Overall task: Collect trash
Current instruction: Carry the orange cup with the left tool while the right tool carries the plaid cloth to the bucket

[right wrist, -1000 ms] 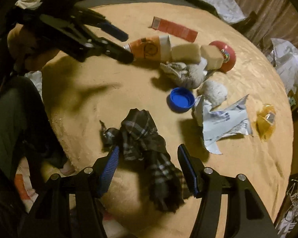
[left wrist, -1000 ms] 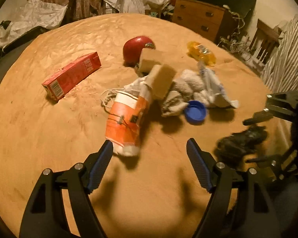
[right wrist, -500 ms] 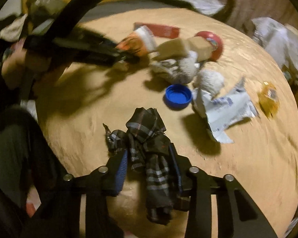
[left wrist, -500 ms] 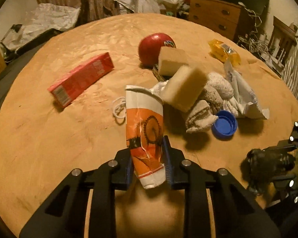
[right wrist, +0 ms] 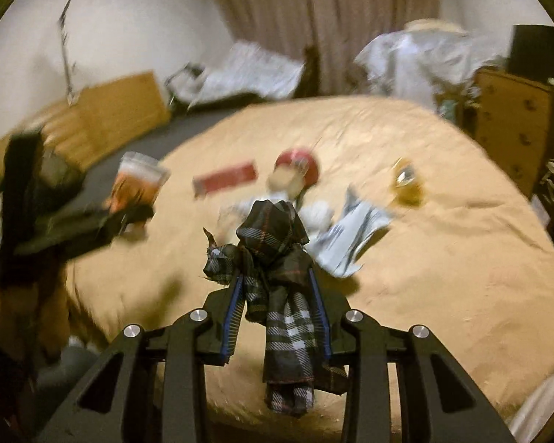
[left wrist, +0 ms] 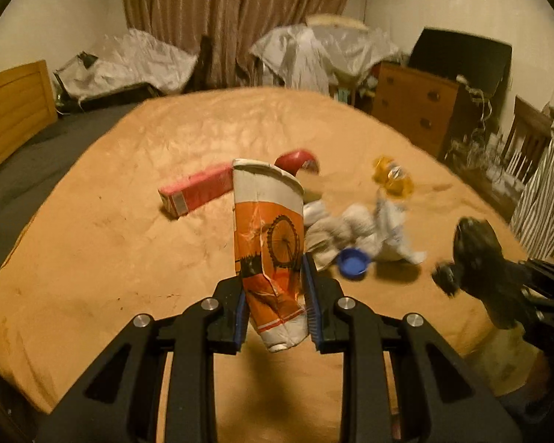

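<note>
1. Your left gripper [left wrist: 277, 301] is clamped on a crumpled orange-and-white paper cup [left wrist: 267, 243], pads pressing its lower half.
2. The cup's long axis runs near upright; its open rim points up and away from you, its base hangs toward you, clear of the tan bedspread [left wrist: 110, 243].
3. Your right gripper [right wrist: 277, 310] has its jaws closing on a dark plaid cloth [right wrist: 273, 258], bunched above the pads with its tail hanging below.
4. On the bedspread beyond lie a red carton [left wrist: 195, 193], a blue cap [left wrist: 352, 263] and a white wrapper [right wrist: 351, 232].
</note>
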`<state>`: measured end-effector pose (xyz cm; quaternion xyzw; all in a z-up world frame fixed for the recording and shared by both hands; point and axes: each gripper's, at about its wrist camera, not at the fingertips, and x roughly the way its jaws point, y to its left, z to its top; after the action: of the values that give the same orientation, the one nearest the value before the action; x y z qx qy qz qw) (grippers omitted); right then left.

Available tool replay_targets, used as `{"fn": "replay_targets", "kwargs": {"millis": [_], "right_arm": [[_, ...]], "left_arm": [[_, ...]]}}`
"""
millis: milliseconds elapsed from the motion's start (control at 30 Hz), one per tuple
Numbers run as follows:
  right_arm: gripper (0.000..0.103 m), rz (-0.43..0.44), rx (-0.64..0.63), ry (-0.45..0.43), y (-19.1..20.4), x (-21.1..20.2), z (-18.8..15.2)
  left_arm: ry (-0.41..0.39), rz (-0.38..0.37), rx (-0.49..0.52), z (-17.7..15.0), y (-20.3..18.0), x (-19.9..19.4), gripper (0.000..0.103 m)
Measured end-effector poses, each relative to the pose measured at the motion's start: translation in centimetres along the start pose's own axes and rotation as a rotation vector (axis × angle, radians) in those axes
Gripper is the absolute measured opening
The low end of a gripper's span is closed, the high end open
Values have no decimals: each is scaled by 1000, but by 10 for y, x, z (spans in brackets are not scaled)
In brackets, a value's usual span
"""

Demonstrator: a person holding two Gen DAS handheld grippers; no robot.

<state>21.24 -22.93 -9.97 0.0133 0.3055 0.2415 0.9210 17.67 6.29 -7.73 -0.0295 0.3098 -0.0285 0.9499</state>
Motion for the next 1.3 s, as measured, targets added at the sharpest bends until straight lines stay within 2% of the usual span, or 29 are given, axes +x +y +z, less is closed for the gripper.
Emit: {"fn": "replay_targets", "kwargs": {"millis": [167, 400, 567, 800, 1000, 1300], "right_arm": [[35, -90, 30, -128, 5, -38, 15], [36, -181, -3, -251, 22, -82, 25], [36, -210, -16, -280, 32, -99, 26], [36, -221, -36, -290, 43, -122, 23], [36, -248, -30, -286, 34, -143, 25], [36, -385, 27, -281, -24, -205, 12]], "left_arm": [[-92, 32, 1, 2, -28, -32, 25], [-189, 62, -17, 3, -54, -66, 25], [-234, 90, 0, 5, -67, -82, 25], [-240, 89, 0, 5, -72, -89, 25], [-241, 36, 18, 13, -83, -91, 25], [-235, -99, 92, 26, -153, -77, 25]]}}
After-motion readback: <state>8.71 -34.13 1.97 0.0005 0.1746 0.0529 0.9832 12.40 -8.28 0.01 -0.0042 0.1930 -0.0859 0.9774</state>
